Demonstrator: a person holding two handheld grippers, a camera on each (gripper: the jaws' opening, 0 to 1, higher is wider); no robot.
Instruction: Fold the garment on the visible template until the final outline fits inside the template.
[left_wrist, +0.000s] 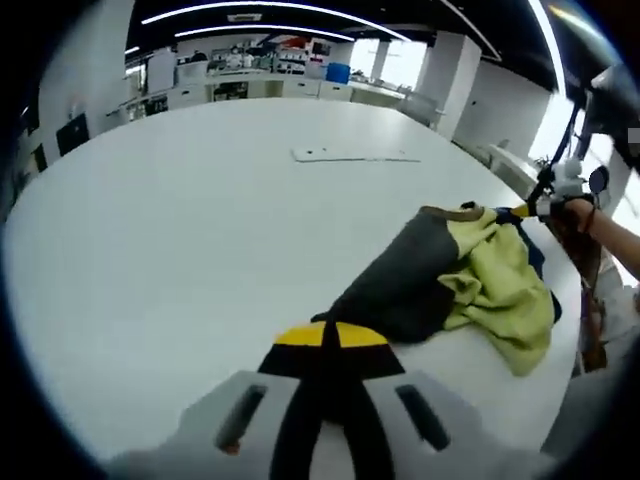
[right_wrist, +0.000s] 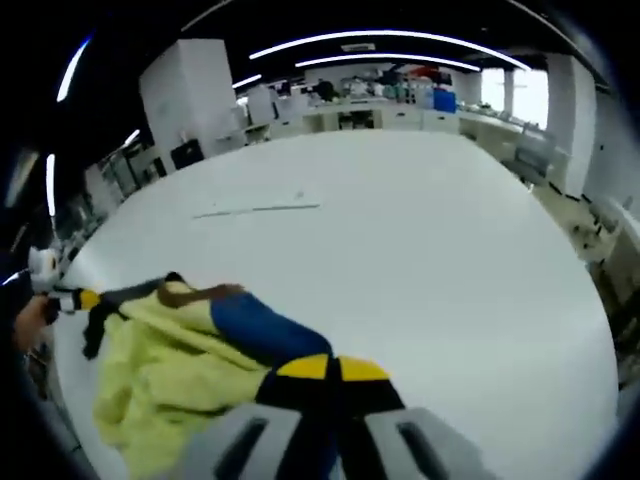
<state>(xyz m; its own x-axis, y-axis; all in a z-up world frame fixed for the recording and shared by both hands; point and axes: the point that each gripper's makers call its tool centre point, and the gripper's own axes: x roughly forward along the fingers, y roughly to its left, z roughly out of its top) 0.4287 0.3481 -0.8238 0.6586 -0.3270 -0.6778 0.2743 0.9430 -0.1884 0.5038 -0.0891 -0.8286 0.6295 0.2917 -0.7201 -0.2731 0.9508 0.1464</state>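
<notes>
Left gripper (left_wrist: 325, 335): yellow-tipped jaws closed together, clenched on the dark grey edge of the garment (left_wrist: 450, 280) where the cloth comes to a point between the tips. From there the garment runs away up and right across the white table (left_wrist: 200, 230), a grey panel first, then crumpled yellow-green cloth, with a bit of blue at the far side. Its long axis goes from this gripper toward the other gripper, seen at the far end near the table edge, held in a person's hand (left_wrist: 580, 212).

Right gripper (right_wrist: 325, 370): yellow tips pressed together, pinching the blue part of the garment (right_wrist: 180, 360). The heap lies to the left of the jaws in the right gripper view, yellow-green folds bunched, a brown collar strip on top, stretching out to the left gripper at the left margin.

A flat white template (left_wrist: 355, 155) lies farther out on the table, well apart from the garment. Beyond the table: counters, white pillars, ceiling light strips. Nothing lies between garment and template.
</notes>
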